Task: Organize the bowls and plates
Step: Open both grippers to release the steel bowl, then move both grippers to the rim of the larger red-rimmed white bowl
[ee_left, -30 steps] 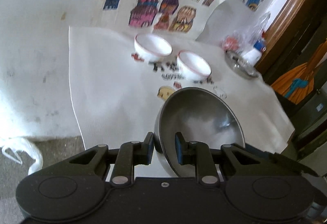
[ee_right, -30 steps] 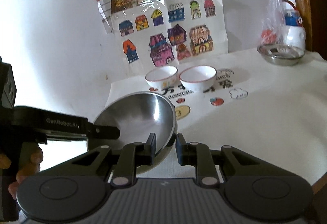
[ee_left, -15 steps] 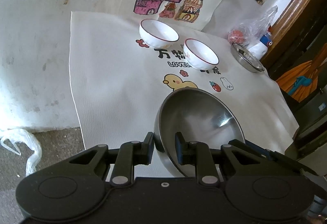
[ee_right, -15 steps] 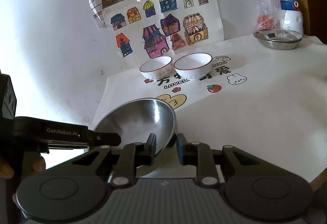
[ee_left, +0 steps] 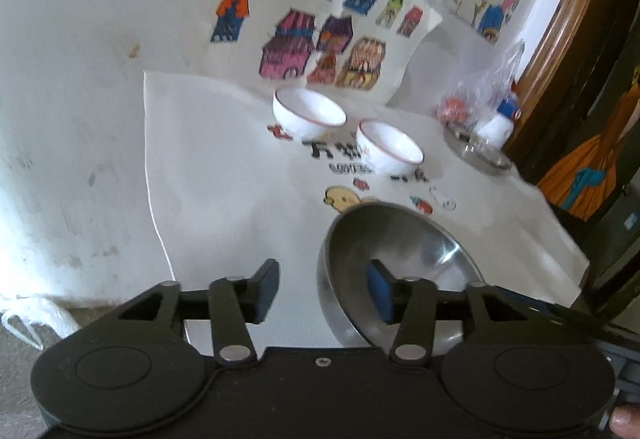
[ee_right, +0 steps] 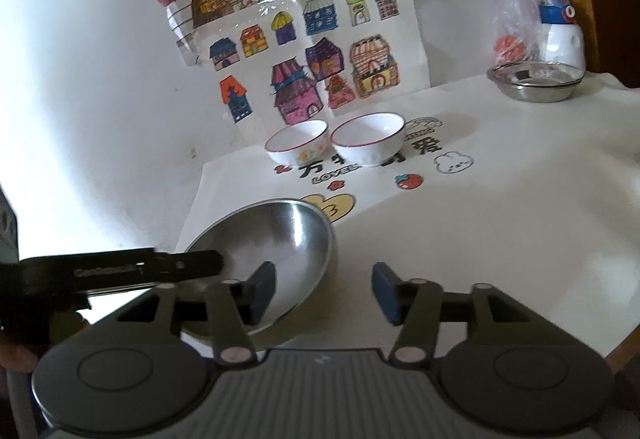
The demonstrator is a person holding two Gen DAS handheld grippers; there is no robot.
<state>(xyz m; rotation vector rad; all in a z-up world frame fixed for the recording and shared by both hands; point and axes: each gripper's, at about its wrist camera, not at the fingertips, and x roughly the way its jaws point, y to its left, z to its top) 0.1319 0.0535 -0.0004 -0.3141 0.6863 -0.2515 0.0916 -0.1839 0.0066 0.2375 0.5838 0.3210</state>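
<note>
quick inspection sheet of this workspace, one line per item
surface: white printed cloth with cartoon stickers and lettering covers the table.
job's things: steel bowl at the near edge; two white red-rimmed bowls side by side near the wall; shallow steel plates far right.
clutter: clear plastic bag and white bottle behind the plates.
grippers: left gripper and right gripper both open, each straddling the steel bowl's rim without clamping.
cables: nothing seen.
surroundings: coloured house drawings on the white wall; wooden frame to the right.
</note>
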